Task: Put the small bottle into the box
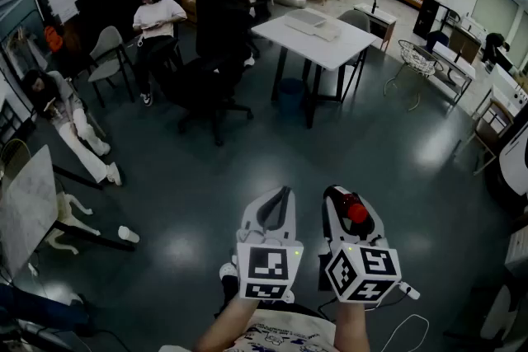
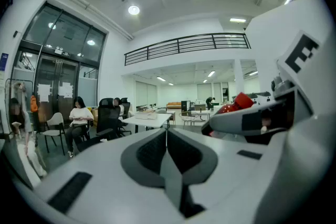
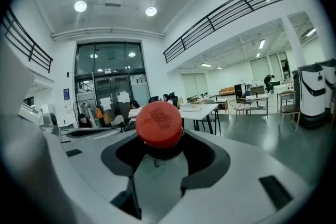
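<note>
The small bottle shows by its red cap, which fills the middle of the right gripper view. My right gripper is shut on the bottle, whose dark neck is pinched between the jaws and whose body is hidden. The head view has the red cap poking up from the right gripper, held in the air above the dark floor. Beside it, the left gripper is shut with nothing in it. In the left gripper view its jaws meet in a closed seam, and the cap sits at the right. No box shows in any view.
A white table stands ahead, with a black office chair to its left. People sit at the far left and at the back. A wire chair and desks line the right side.
</note>
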`<control>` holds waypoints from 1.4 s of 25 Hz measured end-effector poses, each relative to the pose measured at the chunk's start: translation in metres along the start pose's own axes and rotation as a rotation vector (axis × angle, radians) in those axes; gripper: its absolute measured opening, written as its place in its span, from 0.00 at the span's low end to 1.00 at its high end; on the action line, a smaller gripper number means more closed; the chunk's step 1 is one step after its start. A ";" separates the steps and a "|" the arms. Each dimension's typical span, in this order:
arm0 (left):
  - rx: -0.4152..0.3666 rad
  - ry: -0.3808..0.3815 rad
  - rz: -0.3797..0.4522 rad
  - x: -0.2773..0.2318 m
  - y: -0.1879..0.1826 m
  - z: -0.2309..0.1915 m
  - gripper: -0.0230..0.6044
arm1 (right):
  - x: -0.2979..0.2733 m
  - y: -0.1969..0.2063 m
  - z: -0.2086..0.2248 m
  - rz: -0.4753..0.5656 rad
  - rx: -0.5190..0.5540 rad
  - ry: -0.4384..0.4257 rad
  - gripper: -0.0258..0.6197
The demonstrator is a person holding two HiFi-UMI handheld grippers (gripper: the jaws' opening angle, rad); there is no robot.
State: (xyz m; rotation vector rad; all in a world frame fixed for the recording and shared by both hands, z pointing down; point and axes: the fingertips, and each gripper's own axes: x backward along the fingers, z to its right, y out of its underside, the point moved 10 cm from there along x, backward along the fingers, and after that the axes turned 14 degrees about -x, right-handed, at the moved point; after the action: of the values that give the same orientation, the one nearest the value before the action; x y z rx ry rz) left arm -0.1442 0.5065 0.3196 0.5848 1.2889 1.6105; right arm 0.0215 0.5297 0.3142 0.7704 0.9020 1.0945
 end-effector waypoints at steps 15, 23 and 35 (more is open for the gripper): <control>-0.003 0.006 -0.002 -0.003 0.001 0.005 0.07 | 0.001 0.001 0.007 0.001 -0.018 -0.001 0.39; 0.002 0.006 -0.020 -0.007 0.002 0.016 0.07 | 0.000 0.001 0.019 -0.028 -0.029 -0.011 0.39; 0.005 0.041 -0.027 -0.050 0.001 0.011 0.07 | -0.032 -0.006 0.035 -0.046 -0.040 0.003 0.39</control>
State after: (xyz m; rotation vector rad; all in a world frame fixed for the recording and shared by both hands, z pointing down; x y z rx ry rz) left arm -0.1142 0.4678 0.3335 0.5371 1.3259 1.6051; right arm 0.0494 0.4941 0.3315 0.7118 0.8937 1.0710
